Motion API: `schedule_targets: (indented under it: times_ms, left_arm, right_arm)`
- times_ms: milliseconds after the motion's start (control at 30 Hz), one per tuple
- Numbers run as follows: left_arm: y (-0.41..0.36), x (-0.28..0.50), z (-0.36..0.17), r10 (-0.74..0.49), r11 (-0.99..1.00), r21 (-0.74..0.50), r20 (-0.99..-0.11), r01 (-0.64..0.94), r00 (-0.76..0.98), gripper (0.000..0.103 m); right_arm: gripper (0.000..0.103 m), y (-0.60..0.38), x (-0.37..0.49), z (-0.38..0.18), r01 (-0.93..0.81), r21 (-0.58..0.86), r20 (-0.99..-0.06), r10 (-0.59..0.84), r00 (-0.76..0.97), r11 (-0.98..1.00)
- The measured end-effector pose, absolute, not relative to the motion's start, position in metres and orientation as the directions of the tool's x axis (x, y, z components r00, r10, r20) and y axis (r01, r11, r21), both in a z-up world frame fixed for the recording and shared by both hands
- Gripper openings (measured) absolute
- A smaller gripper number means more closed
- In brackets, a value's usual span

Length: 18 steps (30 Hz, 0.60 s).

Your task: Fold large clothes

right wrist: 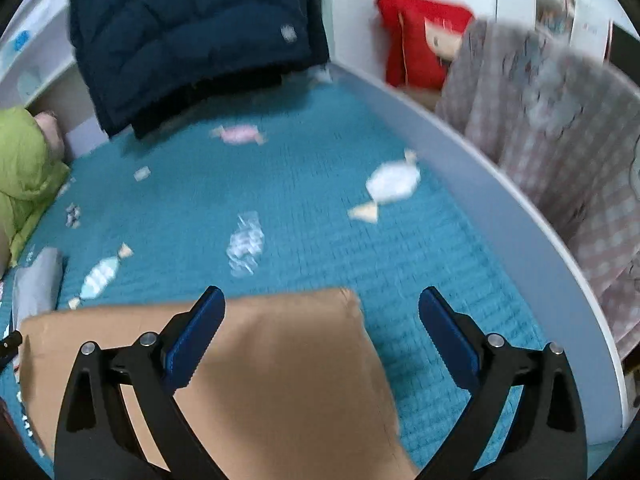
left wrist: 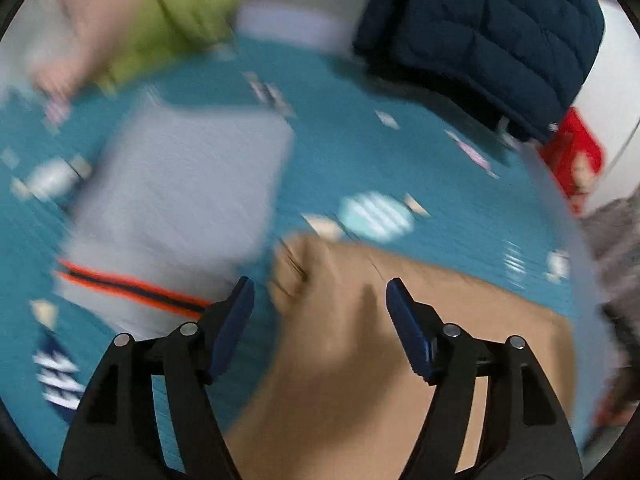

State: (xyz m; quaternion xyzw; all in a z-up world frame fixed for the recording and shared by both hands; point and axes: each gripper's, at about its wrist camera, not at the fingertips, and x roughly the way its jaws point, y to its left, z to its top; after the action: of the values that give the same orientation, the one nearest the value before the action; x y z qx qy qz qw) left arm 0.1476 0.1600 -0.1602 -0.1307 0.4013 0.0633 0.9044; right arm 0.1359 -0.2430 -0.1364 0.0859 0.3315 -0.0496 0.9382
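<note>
While both wrist views are smeared by motion blur, the main things can still be made out on the teal quilted bed cover (right wrist: 304, 200) printed with candy shapes. A tan folded garment (right wrist: 288, 368) lies flat at the near edge of the bed, under both tools. The left gripper (left wrist: 320, 296) stands with its jaws apart above the tan cloth, nothing pressed between the blue pads. The right gripper (right wrist: 320, 304) is spread wide, its left finger over the garment's far edge and its right finger over bare cover; it grips nothing. A grey folded garment with an orange and dark stripe (left wrist: 176, 200) rests just beside the tan one, toward the left side of the bed. A dark navy quilted jacket (right wrist: 192, 40) lies at the far edge, and a green puffy garment (right wrist: 24, 172) sits at the far left corner. Along the right edge runs a pale rail (right wrist: 480, 168), with a checked grey blanket (right wrist: 560, 128) hanging over it and a red cushion (right wrist: 420, 40) behind.
</note>
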Motion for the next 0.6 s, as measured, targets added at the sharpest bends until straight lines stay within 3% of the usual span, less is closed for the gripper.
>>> schedule_targets:
  times_ms: [67,133,167,200,267,333,367,400,500,600]
  left_arm:
    - [0.148,0.147,-0.148,0.063,0.961,-0.145,-0.717,-0.237,0.694,0.069]
    - [0.135,0.152,-0.139,-0.059,0.956,-0.248,-0.687,-0.157,0.725,0.069]
    - [0.124,0.157,-0.137,-0.136,0.952,-0.293,-0.668,-0.090,0.731,0.068]
    - [0.115,0.164,-0.138,-0.177,0.951,-0.304,-0.665,-0.047,0.725,0.061]
    - [0.090,0.179,-0.147,-0.256,0.948,-0.317,-0.680,0.039,0.688,0.050]
    - [0.067,0.199,-0.171,-0.339,0.930,-0.351,-0.708,0.107,0.619,0.036]
    - [0.058,0.210,-0.189,-0.323,0.940,-0.327,-0.748,0.102,0.579,0.027]
    - [0.055,0.215,-0.201,-0.294,0.951,-0.297,-0.774,0.089,0.561,0.025]
    - [0.060,0.213,-0.229,-0.290,0.953,-0.288,-0.777,0.094,0.559,0.020]
    - [0.088,0.208,-0.232,-0.193,0.975,-0.220,-0.771,0.031,0.607,0.019]
  right_arm:
    - [0.094,-0.223,0.136,-0.137,0.085,0.107,-0.603,-0.003,0.797,0.991]
    - [0.091,-0.192,0.146,-0.142,0.012,0.068,-0.602,0.032,0.798,0.998]
    - [0.076,-0.177,0.151,-0.146,-0.036,0.078,-0.599,0.076,0.797,0.996]
    - [0.066,-0.166,0.155,-0.151,-0.073,0.096,-0.601,0.116,0.791,0.993]
    - [0.035,-0.143,0.173,-0.167,-0.112,0.150,-0.643,0.183,0.743,0.982]
    - [0.019,-0.135,0.189,-0.189,-0.123,0.206,-0.679,0.233,0.696,0.971]
    - [0.019,-0.133,0.195,-0.201,-0.118,0.213,-0.704,0.236,0.670,0.970]
    - [0.018,-0.134,0.197,-0.212,-0.119,0.210,-0.727,0.236,0.645,0.970]
    - [0.013,-0.160,0.194,-0.227,-0.152,0.186,-0.749,0.240,0.617,0.971]
    - [0.013,-0.204,0.190,-0.222,-0.068,0.090,-0.752,0.112,0.650,0.994]
